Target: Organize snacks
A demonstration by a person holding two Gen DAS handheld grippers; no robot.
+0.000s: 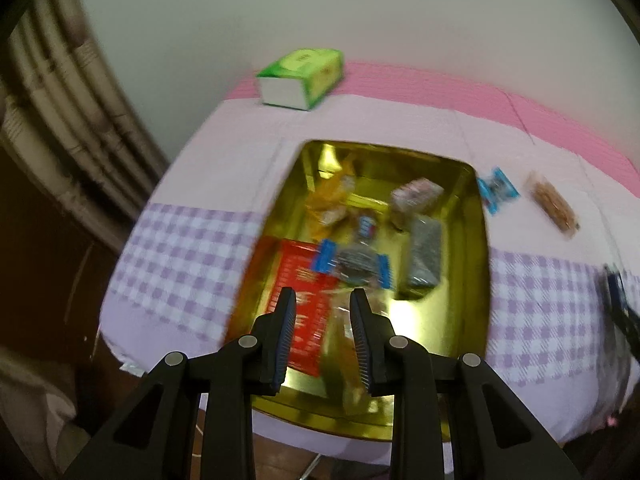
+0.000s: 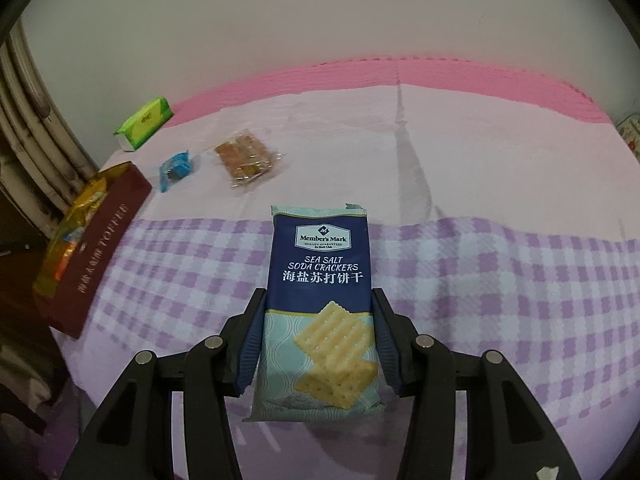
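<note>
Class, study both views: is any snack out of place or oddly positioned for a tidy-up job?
Yes. Two snacks lie loose on the cloth beside the gold metal tin rather than in it: a small blue-wrapped biscuit and a clear packet of brown bars. The right tongs clamp a navy soda cracker packet.

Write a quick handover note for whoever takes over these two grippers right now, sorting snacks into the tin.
Left gripper: shut, holding nothing, above the gold tin.
Right gripper: shut on the soda cracker pack, above the checked cloth.
Done: several snacks are already in the tin.
Left: the crackers, the blue-wrapped snack and the clear-wrapped biscuits on the cloth.
The green tissue pack sits at the far edge.
</note>
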